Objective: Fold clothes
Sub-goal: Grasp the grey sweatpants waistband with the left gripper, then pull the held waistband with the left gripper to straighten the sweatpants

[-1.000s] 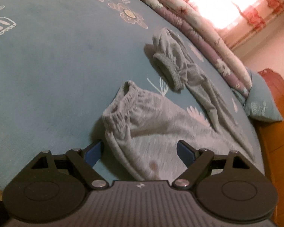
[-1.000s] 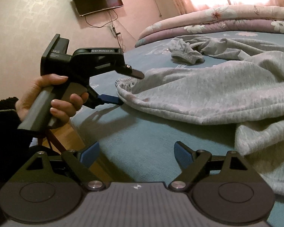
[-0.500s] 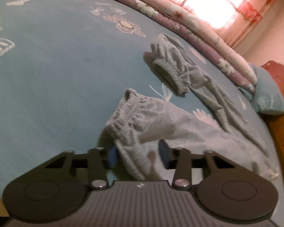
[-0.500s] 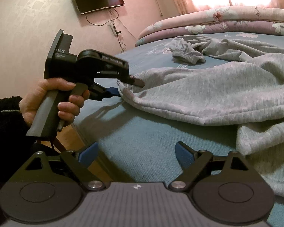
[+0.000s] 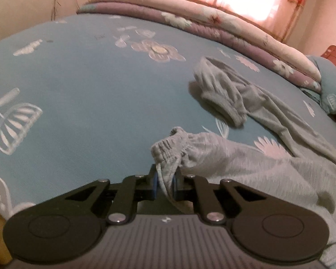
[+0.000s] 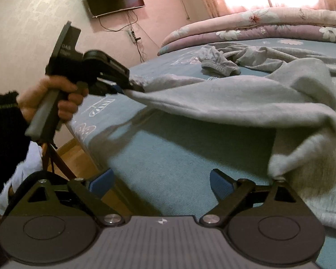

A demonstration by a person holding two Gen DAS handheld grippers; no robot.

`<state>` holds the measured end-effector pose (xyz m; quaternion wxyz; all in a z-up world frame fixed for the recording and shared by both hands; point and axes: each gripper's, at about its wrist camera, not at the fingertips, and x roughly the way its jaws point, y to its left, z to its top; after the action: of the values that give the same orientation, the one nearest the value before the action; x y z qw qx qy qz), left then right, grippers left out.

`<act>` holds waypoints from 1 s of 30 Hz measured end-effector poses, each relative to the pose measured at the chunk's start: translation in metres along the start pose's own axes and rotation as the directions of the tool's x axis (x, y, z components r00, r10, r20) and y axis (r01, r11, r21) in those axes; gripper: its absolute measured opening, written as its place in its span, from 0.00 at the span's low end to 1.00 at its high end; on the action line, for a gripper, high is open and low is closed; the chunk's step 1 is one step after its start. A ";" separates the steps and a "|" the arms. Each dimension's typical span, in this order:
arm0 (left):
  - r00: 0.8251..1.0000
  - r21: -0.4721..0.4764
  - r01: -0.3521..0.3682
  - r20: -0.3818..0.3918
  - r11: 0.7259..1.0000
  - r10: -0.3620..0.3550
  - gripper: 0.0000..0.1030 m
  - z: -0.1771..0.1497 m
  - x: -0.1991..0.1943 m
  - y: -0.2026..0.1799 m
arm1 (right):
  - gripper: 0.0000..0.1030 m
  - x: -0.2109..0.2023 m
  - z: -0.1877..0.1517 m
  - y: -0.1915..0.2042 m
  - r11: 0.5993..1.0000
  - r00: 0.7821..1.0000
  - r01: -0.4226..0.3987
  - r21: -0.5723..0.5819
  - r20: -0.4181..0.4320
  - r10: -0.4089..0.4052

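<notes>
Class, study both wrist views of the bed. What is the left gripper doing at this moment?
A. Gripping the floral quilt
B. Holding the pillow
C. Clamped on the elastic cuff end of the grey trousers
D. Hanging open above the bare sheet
C: in the left wrist view the left gripper has its blue pads pressed onto the gathered cuff of the grey trousers, and the right wrist view shows that end raised off the blue sheet.
</notes>
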<state>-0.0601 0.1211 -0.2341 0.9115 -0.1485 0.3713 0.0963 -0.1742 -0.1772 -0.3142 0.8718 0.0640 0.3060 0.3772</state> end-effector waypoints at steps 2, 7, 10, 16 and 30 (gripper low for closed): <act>0.999 0.007 -0.033 0.019 0.999 0.033 0.09 0.007 -0.005 0.004 | 0.93 -0.001 0.000 0.001 1.000 1.000 0.006 -0.011 0.001 -0.006; 0.993 0.014 -0.108 0.048 0.994 0.108 0.09 0.019 -0.014 0.019 | 0.93 -0.001 0.001 0.000 1.000 1.000 0.007 0.001 0.003 -0.007; 0.985 0.020 -0.165 0.061 0.986 0.164 0.09 0.026 -0.016 0.029 | 0.93 -0.001 0.002 -0.001 1.000 1.000 0.009 0.006 0.008 -0.009; 0.967 -0.004 -0.243 0.075 0.970 0.242 0.09 0.035 -0.022 0.052 | 0.93 -0.002 0.003 -0.003 1.000 1.000 0.015 0.014 0.014 -0.016; 0.947 -0.043 -0.308 0.085 0.950 0.311 0.12 0.046 -0.045 0.091 | 0.93 0.002 0.004 -0.008 1.000 1.000 0.019 0.025 0.008 -0.019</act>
<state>-0.0883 0.2187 -0.1892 0.8987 -0.0972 0.3468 0.2502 -0.1658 -0.1815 -0.3145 0.8757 0.0737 0.3075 0.3649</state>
